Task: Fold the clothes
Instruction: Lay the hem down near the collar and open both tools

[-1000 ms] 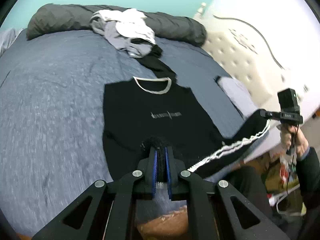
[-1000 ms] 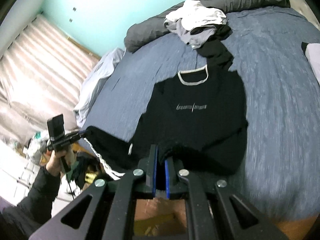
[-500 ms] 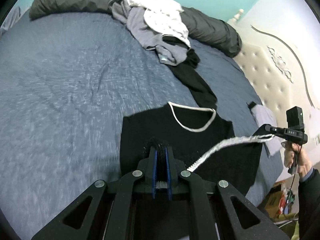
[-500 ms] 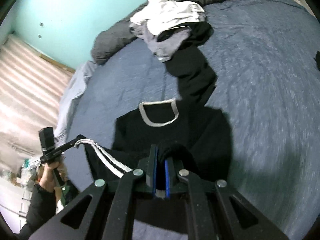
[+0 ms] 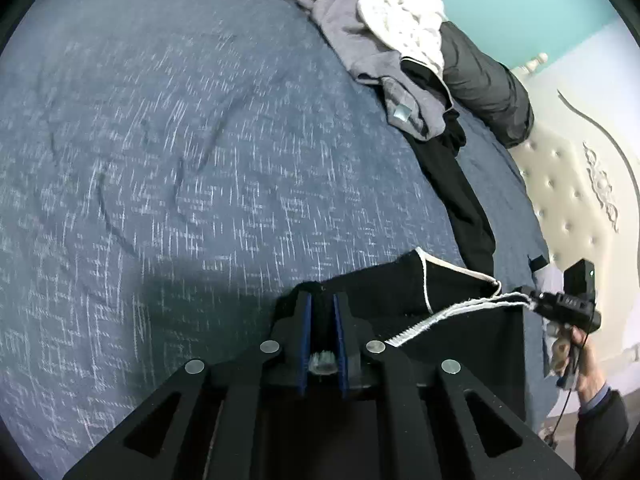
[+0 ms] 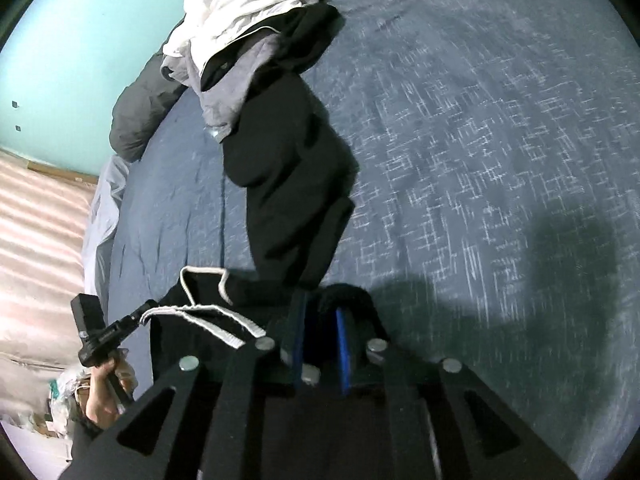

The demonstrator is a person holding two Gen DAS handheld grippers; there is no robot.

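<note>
Both grippers, left (image 5: 321, 312) and right (image 6: 322, 312), pinch a black shirt (image 5: 460, 312) (white-trimmed collar) above the bed (image 5: 180, 160). Unfolded clothes (image 6: 248, 40) lie beyond.

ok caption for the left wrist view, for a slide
Left tool shut on the black sweater, carrying its hem toward the white-trimmed collar on the blue bedspread.

The blue bed (image 5: 168, 168) lies bare across its wide middle and toward its left side in the left view — open passage for a tool. At the far edge a heap of clothes (image 5: 384, 36) rests against a dark bolster (image 5: 488, 80), and a black garment (image 5: 460, 192) trails from the heap toward the near edge — a strip across the way. The padded headboard (image 5: 572, 184) closes the right side.
</note>
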